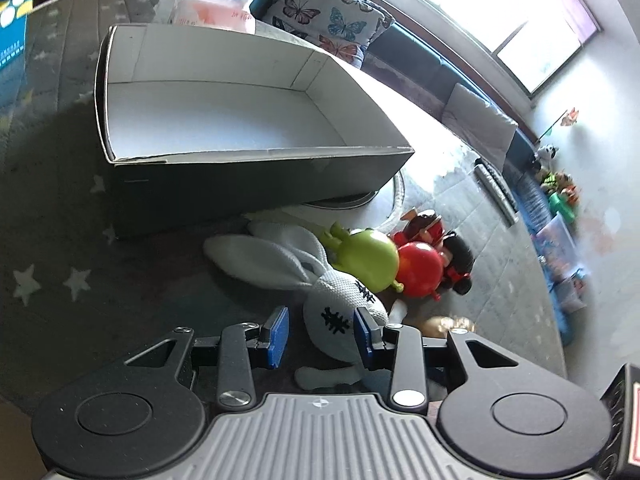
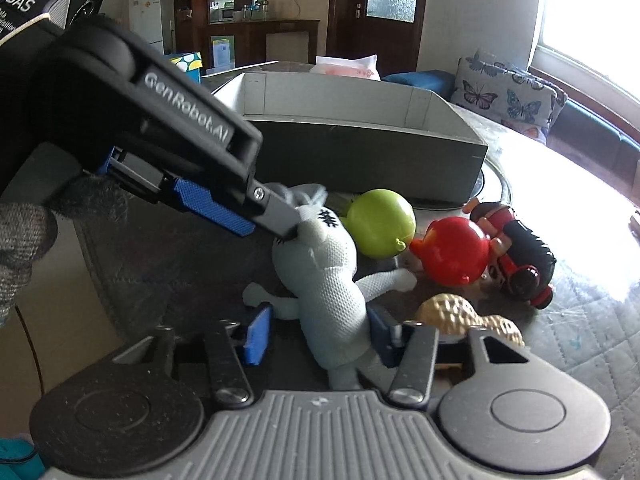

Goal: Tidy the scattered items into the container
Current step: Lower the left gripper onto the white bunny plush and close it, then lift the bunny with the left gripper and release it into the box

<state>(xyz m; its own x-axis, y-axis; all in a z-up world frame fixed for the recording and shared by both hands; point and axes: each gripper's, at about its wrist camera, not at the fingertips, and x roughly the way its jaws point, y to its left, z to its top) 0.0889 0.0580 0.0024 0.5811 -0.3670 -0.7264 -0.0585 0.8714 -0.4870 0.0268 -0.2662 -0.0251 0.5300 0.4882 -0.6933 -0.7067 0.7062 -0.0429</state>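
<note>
Nearest the right wrist camera, the right gripper [image 2: 316, 334] had its fingers either side of the white knitted rabbit's [image 2: 328, 280] torso; the right-hand pad touched the knit, the left stood just clear, so I judged it not yet pinched. At ten o'clock, the left gripper [image 2: 256, 220] met the rabbit's head; in its own view the left gripper [image 1: 322, 334] had its fingers spread, one pad against the head, the other apart. The rabbit lay on the desk [image 2: 560, 340], limp, light and soft; it would likely sag, so the torso seemed the surest hold. At three o'clock lay a peanut-shaped toy [image 2: 464, 316], and beyond at one o'clock a green ball toy [image 2: 380, 228], a red one [image 2: 454, 254] and a doll [image 2: 520, 256]. Farthest, at twelve o'clock, the open cardboard box [image 2: 360, 152] stood empty.
</note>
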